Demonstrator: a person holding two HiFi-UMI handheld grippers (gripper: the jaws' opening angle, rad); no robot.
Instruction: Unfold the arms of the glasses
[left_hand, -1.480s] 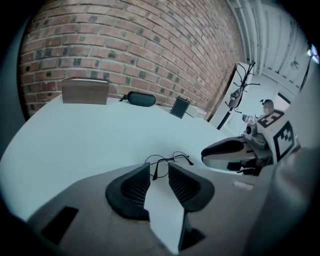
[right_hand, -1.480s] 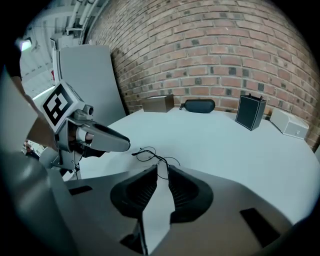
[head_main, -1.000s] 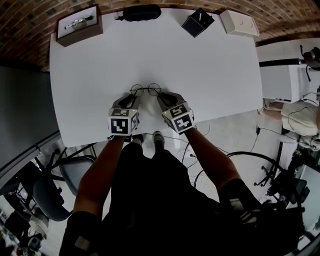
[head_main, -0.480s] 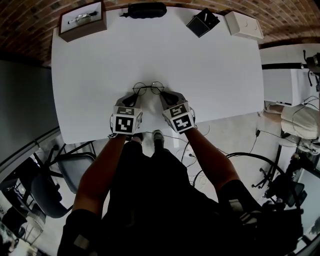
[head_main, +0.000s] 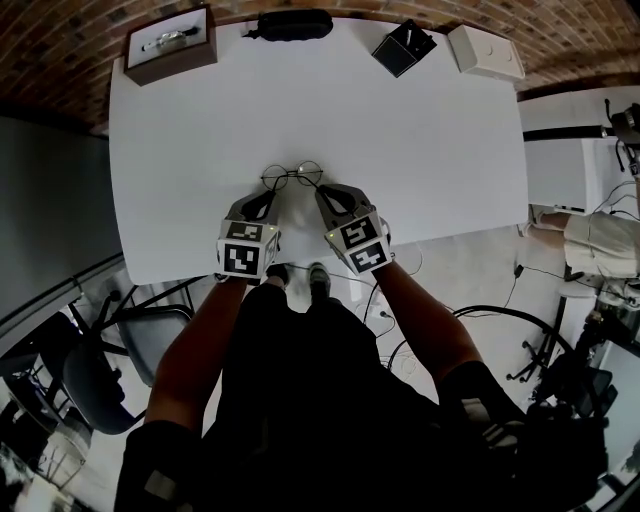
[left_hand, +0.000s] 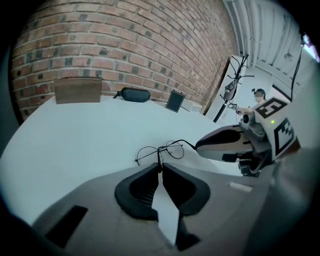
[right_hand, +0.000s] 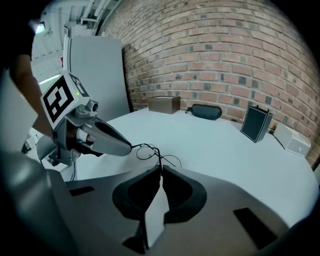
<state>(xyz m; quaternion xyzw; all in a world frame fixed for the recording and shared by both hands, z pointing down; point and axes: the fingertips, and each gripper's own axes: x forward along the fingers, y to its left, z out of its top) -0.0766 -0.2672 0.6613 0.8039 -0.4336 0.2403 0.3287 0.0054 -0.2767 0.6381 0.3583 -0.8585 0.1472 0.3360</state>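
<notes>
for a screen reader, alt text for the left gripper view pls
The left claw, its jaws just closed, pinches one wire arm of round glasses over a white table. The right claw, also just closing, grips the other side.

Right gripper (right_hand: 161, 167), jaws just closing, on glasses (right_hand: 152, 151)

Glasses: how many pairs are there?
1. The round wire-rimmed glasses are near the table's front edge, between the left gripper and right gripper, whose jaws have just closed on them. The closed black case at the far edge might hide another.
</notes>
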